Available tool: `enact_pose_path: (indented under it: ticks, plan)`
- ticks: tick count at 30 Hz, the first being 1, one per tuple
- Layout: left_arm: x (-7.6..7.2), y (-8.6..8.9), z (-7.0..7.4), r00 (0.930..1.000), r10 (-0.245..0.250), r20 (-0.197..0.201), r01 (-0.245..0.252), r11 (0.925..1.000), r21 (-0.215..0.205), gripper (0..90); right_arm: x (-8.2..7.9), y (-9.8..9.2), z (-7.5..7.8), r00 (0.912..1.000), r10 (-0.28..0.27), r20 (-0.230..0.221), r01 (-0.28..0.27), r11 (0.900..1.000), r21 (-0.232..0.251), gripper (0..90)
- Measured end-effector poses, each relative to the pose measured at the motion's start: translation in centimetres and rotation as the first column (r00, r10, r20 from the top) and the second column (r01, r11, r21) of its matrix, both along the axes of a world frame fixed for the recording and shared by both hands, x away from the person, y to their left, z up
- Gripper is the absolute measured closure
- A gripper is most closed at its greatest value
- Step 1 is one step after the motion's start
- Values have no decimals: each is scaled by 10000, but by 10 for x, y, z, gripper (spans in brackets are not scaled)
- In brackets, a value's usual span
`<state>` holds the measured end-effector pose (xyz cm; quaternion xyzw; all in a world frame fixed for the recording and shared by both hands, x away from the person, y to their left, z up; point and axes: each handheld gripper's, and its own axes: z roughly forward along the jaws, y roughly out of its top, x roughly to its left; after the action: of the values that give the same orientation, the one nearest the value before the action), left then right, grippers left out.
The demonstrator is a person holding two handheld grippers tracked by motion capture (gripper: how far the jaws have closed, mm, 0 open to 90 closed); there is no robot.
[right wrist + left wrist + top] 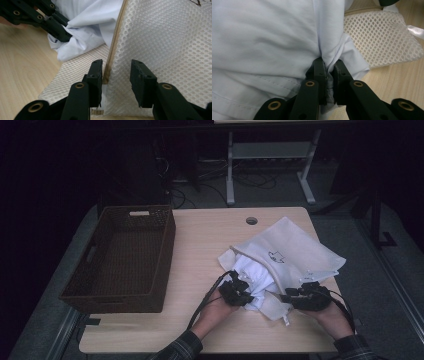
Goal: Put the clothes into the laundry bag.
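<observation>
A white mesh laundry bag point(295, 252) lies on the right half of the wooden table point(200, 245), and a white garment point(252, 270) spills from its open mouth. In the left gripper view, my left gripper point(329, 66) is shut on a bunched fold of the garment point(262, 37), beside the mesh bag point(379, 37). My right gripper point(116, 67) straddles the bag's tan zipper edge point(116, 37). Its jaws stand apart with mesh point(170, 37) between them, and the pads do not clamp it. In the high view the left gripper point(246, 294) and right gripper point(286, 296) face each other at the bag's near end.
A dark woven basket point(167, 255) with nothing in it takes up the table's left side. A round cable hole point(251, 220) sits near the far edge. Bare wood lies between basket and bag. A desk frame and cables stand on the floor behind.
</observation>
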<state>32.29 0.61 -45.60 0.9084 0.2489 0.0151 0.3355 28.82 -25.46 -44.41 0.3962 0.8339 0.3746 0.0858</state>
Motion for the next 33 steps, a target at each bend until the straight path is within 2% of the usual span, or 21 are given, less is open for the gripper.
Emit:
enact_pose_path:
  ticks: [3, 8, 13, 19, 23, 28, 33]
  plan:
    - [0, 0, 0, 10000, 6, 1, -6, 10000, -15, 833, 3, 2, -3, 9999, 53, -135, -53, 10000, 5, 636]
    - [0, 0, 0, 10000, 15, 4, -15, 10000, -45, 833, 4, 4, -4, 9997, 137, -205, -137, 9999, -9, 735]
    - [0, 0, 0, 10000, 64, -16, -64, 10000, -71, 834, 3, 3, -1, 10000, 63, 56, -63, 10000, -55, 841]
    - [0, 0, 0, 10000, 66, -52, -67, 10000, -70, 836, -2, 3, 8, 9975, 261, 657, -263, 9996, 32, 860]
    - [0, 0, 1, 9999, 95, -111, -96, 9999, -112, 837, -3, 3, 13, 9957, 371, 850, -383, 9992, 125, 863]
    - [-1, 0, 9, 9996, 142, -246, -157, 9978, -651, 845, -4, 4, 14, 9957, 478, 796, -488, 9987, 112, 862]
    - [-4, -5, 19, 9999, 118, -11, -119, 9951, -983, 847, -4, 4, 16, 9948, 557, 848, -572, 9982, 158, 862]
